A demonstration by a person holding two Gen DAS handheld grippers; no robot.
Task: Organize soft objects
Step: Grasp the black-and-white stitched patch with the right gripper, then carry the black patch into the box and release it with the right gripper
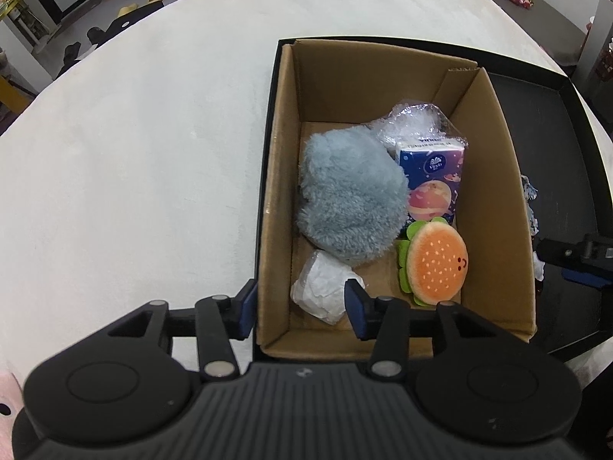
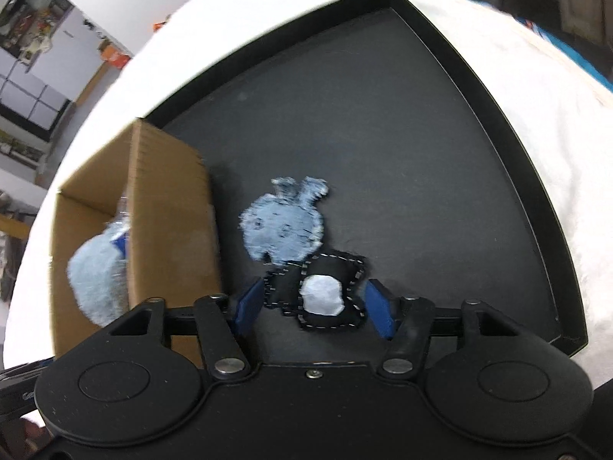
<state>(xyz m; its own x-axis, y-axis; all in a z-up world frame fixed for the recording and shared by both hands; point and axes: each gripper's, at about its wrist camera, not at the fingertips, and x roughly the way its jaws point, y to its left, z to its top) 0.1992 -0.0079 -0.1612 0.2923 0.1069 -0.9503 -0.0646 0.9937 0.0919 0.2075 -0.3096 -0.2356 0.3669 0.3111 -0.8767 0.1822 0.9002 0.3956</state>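
Inside, the cardboard box holds a grey plush, a tissue pack, a burger toy and a white wad. The left gripper hangs part-open and empty above its near corner. Only the right wrist view shows the blue felt doll flat on the black tray, its dark body between the right gripper jaws, not yet pinched.

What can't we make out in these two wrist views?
- Right wrist view: motion blur; whether the right gripper's pads touch the felt doll is unclear.
- Left wrist view: the doll is mostly hidden behind the cardboard box wall.
- Left wrist view: the bag at the back is partly covered by the grey plush and tissue pack.
- Left wrist view: the white wad is partly behind a finger of the left gripper.
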